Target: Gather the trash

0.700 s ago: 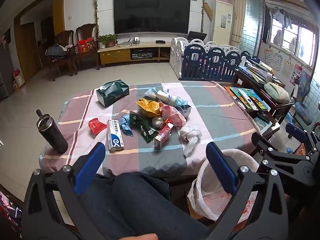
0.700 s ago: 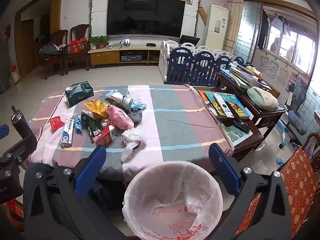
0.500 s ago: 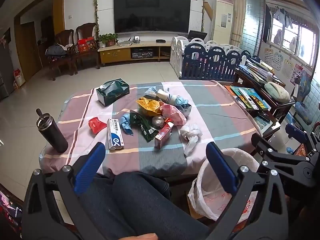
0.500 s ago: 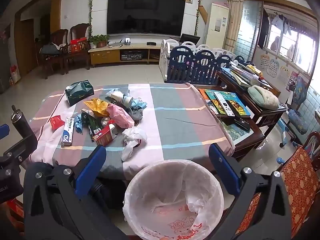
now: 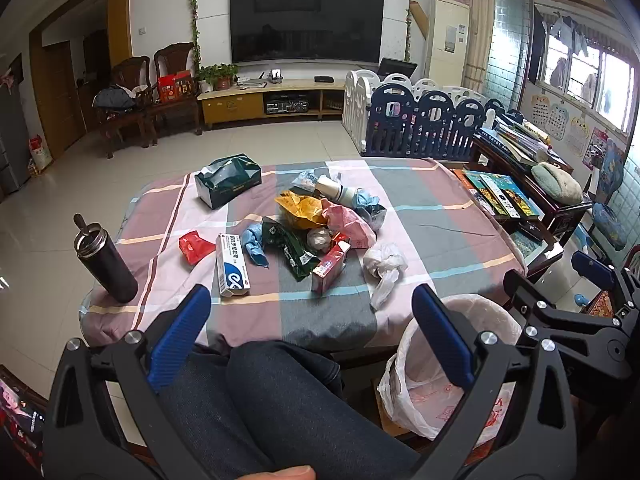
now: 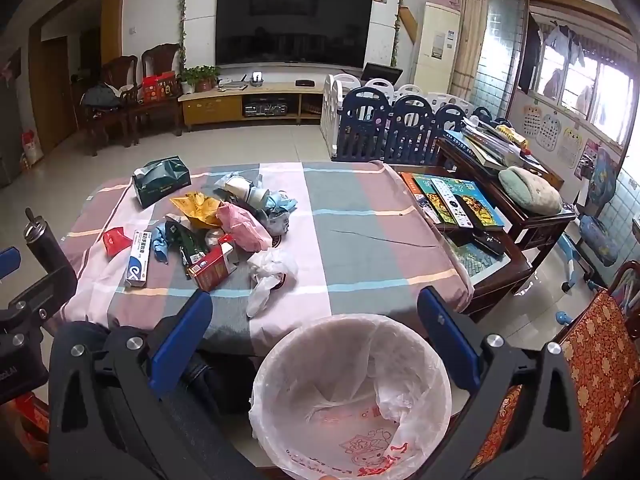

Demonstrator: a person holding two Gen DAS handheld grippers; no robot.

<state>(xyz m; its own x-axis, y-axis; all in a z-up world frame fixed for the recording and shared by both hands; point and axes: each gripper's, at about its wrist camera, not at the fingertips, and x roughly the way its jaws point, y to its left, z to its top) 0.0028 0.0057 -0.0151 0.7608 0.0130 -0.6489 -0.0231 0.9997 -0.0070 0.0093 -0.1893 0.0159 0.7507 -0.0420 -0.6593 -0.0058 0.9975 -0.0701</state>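
On the left of the surface stands a dark flask. The trash pile lies in the middle, far from both grippers. The left gripper has its fingers wide open over the person's knees. The right gripper is open too, above the lined bin at the near edge.

trash pile on table, bin before it

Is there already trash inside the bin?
No, the bin holds only its white plastic liner, and the wrappers and boxes lie on the table.
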